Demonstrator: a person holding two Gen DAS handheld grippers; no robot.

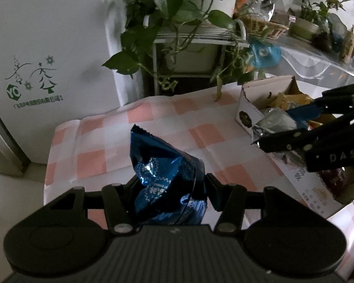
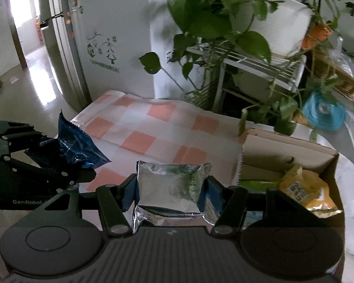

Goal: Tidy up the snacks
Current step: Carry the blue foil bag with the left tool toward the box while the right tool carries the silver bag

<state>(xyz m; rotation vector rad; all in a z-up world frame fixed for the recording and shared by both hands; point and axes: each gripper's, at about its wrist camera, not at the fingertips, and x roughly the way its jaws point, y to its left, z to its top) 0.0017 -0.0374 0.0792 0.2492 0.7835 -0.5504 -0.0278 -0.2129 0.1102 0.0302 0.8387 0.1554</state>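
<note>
Two snack packets lifted clear, one in each gripper, ready for placing.

Mid-transfer by the look of it: left gripper (image 1: 171, 189) clamped on a dark blue foil packet (image 1: 164, 165), right gripper (image 2: 171, 188) clamped on a silver foil packet (image 2: 170, 188), both held above the pink-and-white checked surface (image 1: 153, 127). Next, probably, setting each packet down in its proper spot, either on the bare cloth or into the cardboard box (image 2: 288, 146) at the right, already holding a yellow packet (image 2: 306, 188) and others; needs a steady lowering and a clean release without crushing. Blue packet crumpled, glossy, with a serrated top edge and white print; silver one flat, squarish, puffed like a pillow, faint dated stamp on it.
</note>
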